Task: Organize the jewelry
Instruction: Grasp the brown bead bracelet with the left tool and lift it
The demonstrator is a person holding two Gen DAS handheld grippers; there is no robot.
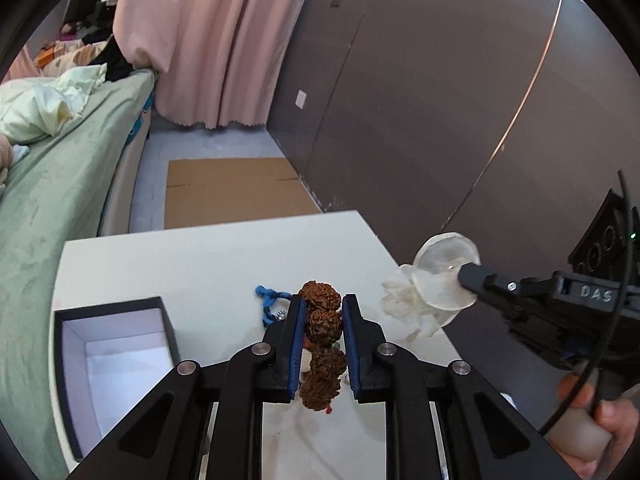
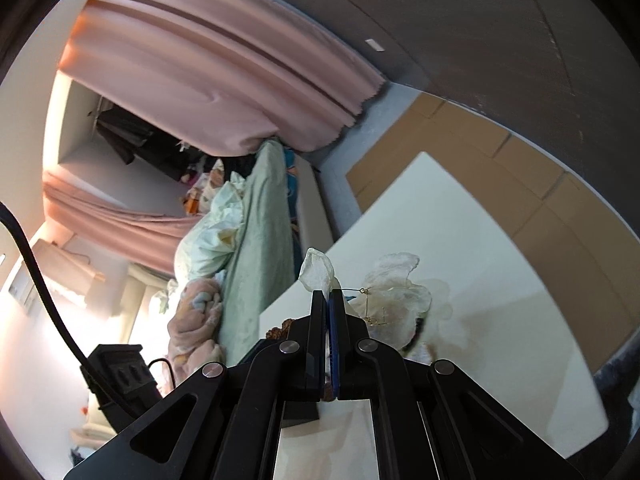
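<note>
My left gripper (image 1: 322, 308) is shut on a string of large brown knobbly beads (image 1: 323, 320) and holds it above the white table (image 1: 200, 256). My right gripper (image 2: 329, 294) is shut on a pale translucent shell earring (image 2: 394, 300) with thin gold wire, held in the air over the table. It also shows in the left wrist view (image 1: 444, 276), at the right gripper's tip (image 1: 466, 273). A blue cord piece (image 1: 270, 298) lies on the table behind the beads. An open black box with white inside (image 1: 116, 356) stands at the table's left.
A bed with green sheet (image 1: 52, 184) runs along the left of the table. A dark wardrobe wall (image 1: 440, 120) is behind. Flat cardboard (image 1: 232, 192) lies on the floor past the table's far edge. Pink curtains (image 1: 208, 40) hang at the back.
</note>
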